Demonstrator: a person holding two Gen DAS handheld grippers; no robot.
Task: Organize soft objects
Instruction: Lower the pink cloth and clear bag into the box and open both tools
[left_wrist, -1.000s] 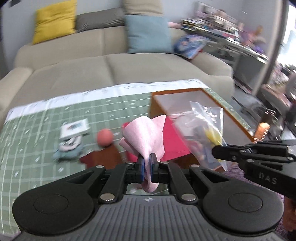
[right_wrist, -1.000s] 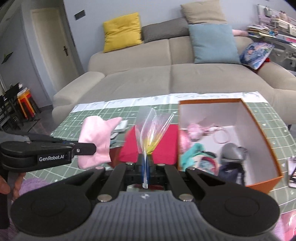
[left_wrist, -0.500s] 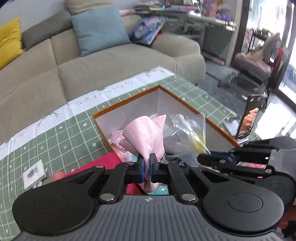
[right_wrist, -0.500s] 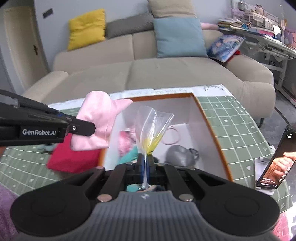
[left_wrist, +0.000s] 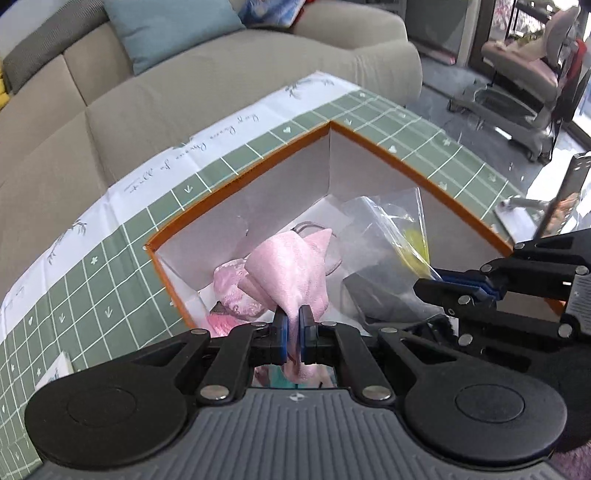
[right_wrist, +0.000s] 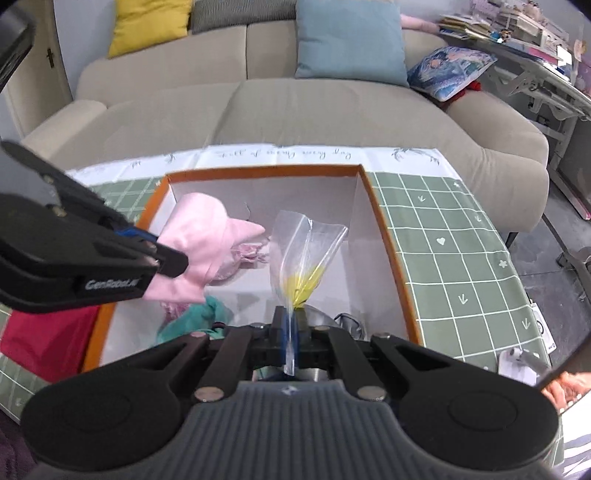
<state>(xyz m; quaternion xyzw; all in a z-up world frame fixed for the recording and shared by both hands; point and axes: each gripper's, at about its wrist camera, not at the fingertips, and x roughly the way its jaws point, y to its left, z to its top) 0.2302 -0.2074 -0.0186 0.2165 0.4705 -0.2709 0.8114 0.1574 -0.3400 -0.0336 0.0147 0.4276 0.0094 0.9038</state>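
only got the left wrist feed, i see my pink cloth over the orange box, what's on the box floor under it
Observer: A crumpled teal fabric piece lies on the white floor of the orange-rimmed cardboard box, below the pink cloth.
Operator: anything outside the box on my side
Observer: A red fabric item sits against the box's left wall, on the green grid tablecloth.
Operator: is the right gripper over the box too
Observer: Yes, the right gripper holds the clear plastic bag above the box interior.

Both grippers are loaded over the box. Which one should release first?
Left, probably. The left gripper holds the pink cloth low over the orange box, beside similar pink items; the right gripper's plastic bag stands higher.
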